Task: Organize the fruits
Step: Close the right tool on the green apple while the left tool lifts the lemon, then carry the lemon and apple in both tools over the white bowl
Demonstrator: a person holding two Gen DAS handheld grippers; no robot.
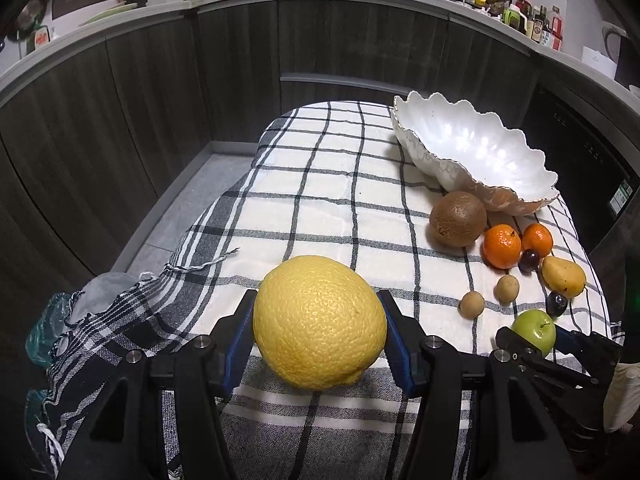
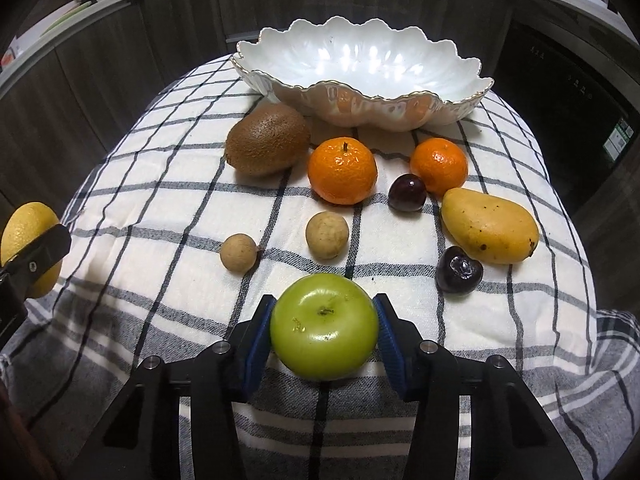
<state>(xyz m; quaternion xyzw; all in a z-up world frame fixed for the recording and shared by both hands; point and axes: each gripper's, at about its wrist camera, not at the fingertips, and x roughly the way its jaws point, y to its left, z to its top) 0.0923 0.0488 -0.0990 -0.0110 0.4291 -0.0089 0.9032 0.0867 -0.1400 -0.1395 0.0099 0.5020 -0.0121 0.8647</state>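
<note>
My left gripper [image 1: 319,322] is shut on a large yellow citrus fruit [image 1: 320,320], just above the checked cloth. My right gripper [image 2: 324,328] is shut on a green apple [image 2: 324,326]; the apple also shows in the left wrist view [image 1: 534,330]. A white scalloped bowl [image 2: 280,52] stands empty at the back of the table. In front of it lie a brown kiwi [image 2: 268,144], two mandarins [image 2: 342,170] [image 2: 439,164], two dark cherries [image 2: 407,192] [image 2: 458,270], a yellow mango [image 2: 490,226] and two small tan longans [image 2: 327,235] [image 2: 238,252].
The table is covered with a black-and-white checked cloth [image 1: 320,184] that hangs over the left edge. Dark cabinets [image 1: 240,60] and a crowded counter curve around behind. A dark appliance [image 2: 576,92] stands to the right. The floor [image 1: 188,208] lies to the left.
</note>
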